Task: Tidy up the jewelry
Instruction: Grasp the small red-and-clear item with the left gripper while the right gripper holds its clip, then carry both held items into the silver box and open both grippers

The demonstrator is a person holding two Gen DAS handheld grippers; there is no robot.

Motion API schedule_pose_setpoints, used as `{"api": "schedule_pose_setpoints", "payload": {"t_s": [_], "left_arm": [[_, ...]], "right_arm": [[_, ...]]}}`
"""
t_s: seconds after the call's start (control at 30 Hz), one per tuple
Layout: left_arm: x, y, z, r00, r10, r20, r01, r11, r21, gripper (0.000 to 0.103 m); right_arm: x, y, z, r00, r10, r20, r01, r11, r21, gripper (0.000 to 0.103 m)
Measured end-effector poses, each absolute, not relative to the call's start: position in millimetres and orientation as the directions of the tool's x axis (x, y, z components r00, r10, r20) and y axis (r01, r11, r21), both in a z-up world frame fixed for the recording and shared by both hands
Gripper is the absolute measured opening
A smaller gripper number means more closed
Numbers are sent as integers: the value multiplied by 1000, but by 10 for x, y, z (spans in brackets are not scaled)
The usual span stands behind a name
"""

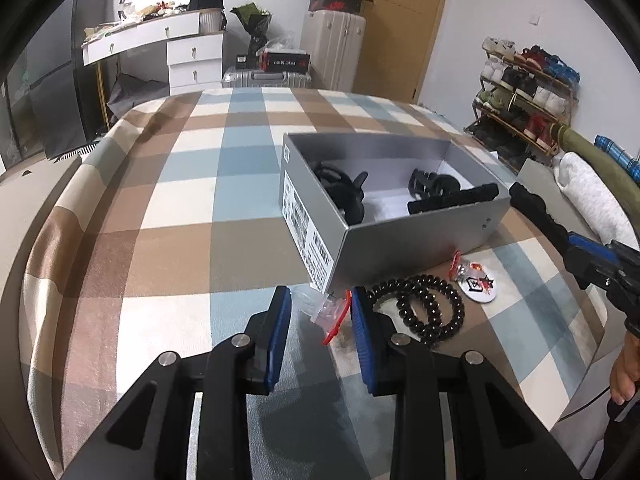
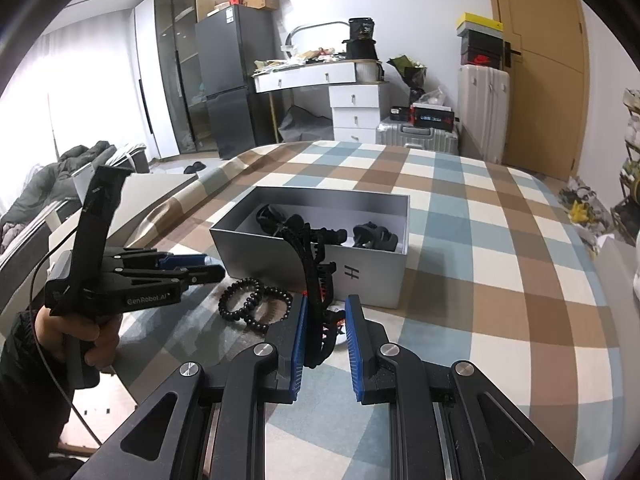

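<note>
Two claws in play: my right gripper (image 2: 325,336) stands released around a stiff, light black toothed headband (image 2: 316,280); my left gripper (image 1: 320,320) gapes around a clear clip (image 1: 326,308); grip mid-arch.

Checked bedspread (image 1: 160,200), white dresser (image 2: 354,108), suitcases (image 2: 482,108), perhaps a fridge (image 2: 230,80).

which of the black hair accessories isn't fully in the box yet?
The long toothed black headband: it lies between the right gripper fingers, its far end over the grey box. The black hair claws sit inside.
</note>
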State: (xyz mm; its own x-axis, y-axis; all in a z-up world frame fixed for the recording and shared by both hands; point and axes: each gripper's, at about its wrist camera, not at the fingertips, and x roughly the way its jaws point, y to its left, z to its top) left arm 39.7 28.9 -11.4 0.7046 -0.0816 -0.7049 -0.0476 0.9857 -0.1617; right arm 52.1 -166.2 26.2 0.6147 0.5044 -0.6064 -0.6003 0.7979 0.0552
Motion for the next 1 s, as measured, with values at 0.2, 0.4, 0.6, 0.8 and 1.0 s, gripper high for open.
{"api": "schedule_pose_setpoints", "payload": {"t_s": [0.2,0.4,0.6,0.8,1.0], "left_arm": [[351,339,20,753,-80,-653,-50,983,-178,25],[319,369,147,793,-73,-605,-50,982,-184,25],[321,346,250,815,-85,-573,-28,982,-185,25],[369,269,322,830,-113,-546,4,981,-196,25],[499,127,333,823,-122,-555,36,986,-162,25]], "right_arm": [[533,-1692,287,625,514,-588,-594,801,69,18],[531,-1713,320,634,521,-572,-589,804,79,18],[542,-1742,366,649,525,-551,-581,809,87,18],[630,-1764,442,644,540,-542,-587,803,102,18],[771,-1764,499,641,542,-543,-592,800,99,18]]}}
